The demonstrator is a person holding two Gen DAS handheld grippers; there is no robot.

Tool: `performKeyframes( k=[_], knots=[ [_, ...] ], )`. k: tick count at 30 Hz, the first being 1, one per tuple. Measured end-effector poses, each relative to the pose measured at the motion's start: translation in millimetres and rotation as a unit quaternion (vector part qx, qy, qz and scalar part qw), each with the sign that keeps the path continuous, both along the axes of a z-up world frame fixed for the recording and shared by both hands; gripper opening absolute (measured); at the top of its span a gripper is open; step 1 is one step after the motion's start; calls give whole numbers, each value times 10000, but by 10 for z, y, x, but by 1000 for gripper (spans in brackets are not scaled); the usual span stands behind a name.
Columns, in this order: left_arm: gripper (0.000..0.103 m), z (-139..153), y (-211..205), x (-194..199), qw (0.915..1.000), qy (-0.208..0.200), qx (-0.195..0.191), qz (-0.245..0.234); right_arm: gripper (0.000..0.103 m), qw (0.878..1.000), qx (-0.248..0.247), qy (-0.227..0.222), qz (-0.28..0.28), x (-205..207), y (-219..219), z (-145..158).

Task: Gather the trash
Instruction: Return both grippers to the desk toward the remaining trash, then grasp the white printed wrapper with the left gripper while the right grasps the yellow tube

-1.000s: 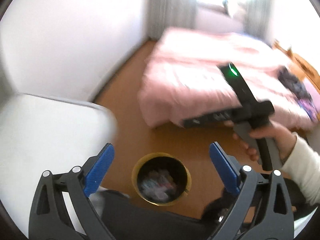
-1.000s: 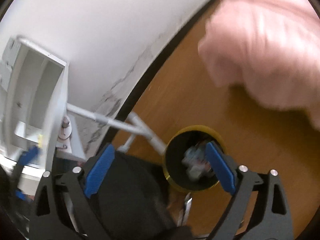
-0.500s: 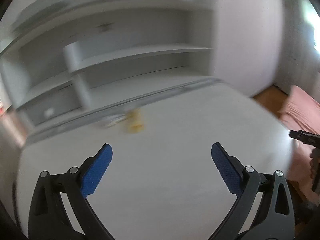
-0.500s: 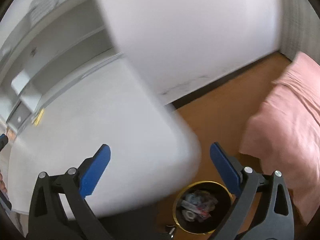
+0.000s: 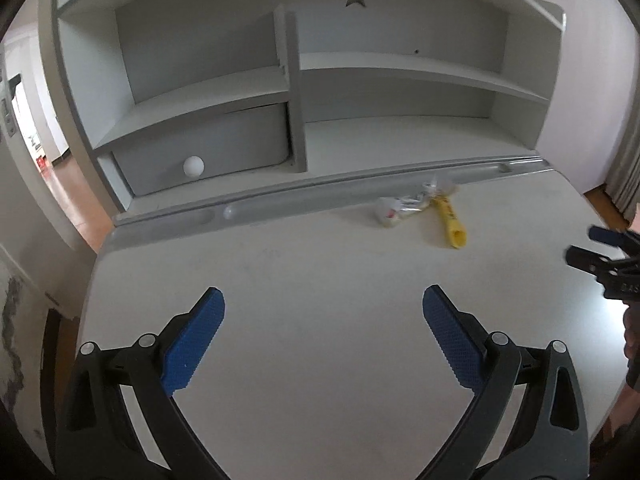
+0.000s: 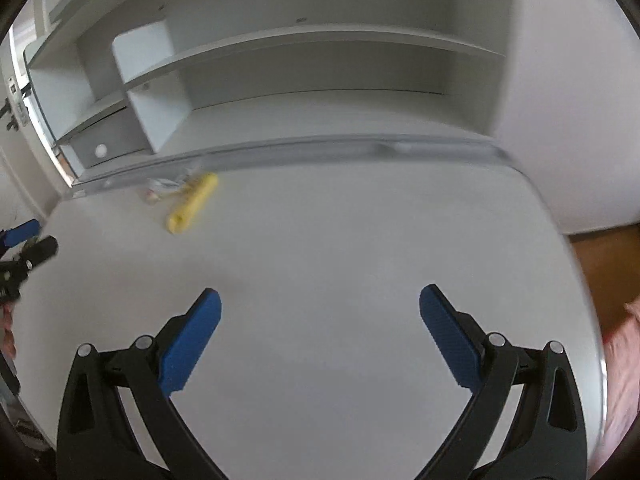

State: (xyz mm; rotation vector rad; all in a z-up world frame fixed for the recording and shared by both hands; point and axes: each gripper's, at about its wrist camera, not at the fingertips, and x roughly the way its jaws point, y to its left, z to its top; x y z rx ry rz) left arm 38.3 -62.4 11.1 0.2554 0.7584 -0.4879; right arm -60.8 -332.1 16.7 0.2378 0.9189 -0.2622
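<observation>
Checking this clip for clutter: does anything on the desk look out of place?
Yes. A yellow wrapper and a crumpled clear wrapper lie loose at the back of the otherwise bare desk, touching each other beside the grey rail. Neither is picked up yet.

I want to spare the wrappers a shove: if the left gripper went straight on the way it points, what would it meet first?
Probably bare desk top, then the grey ledge at the desk's back. The left gripper is open and empty; the yellow wrapper and clear wrapper lie right of its line. Depth is uncertain.
</observation>
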Motion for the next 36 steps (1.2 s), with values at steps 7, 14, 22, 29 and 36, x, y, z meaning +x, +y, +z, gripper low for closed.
performKeyframes(
  k=[7, 14, 22, 29, 36],
  knots=[
    [96, -100, -115, 627, 9996, 161, 226, -76, 96, 9976, -95, 380, 576, 993, 484, -163],
    [96, -205, -468, 1001, 9965, 212, 385, -709, 93, 9956, -242, 446, 783, 1511, 561, -275],
    [96, -267, -960, 1073, 9877, 194, 536, -1452, 44, 9907, -155, 449, 1274, 1462, 529, -262],
    [96, -359, -1312, 1029, 9757, 416, 652, -2052, 24, 9883, -2, 474, 1448, 1333, 322, -227],
    [76, -495, -1493, 1058, 9645, 897, 770, -2363, 24, 9797, -102, 660, 1890, 1317, 303, -184]
  ],
)
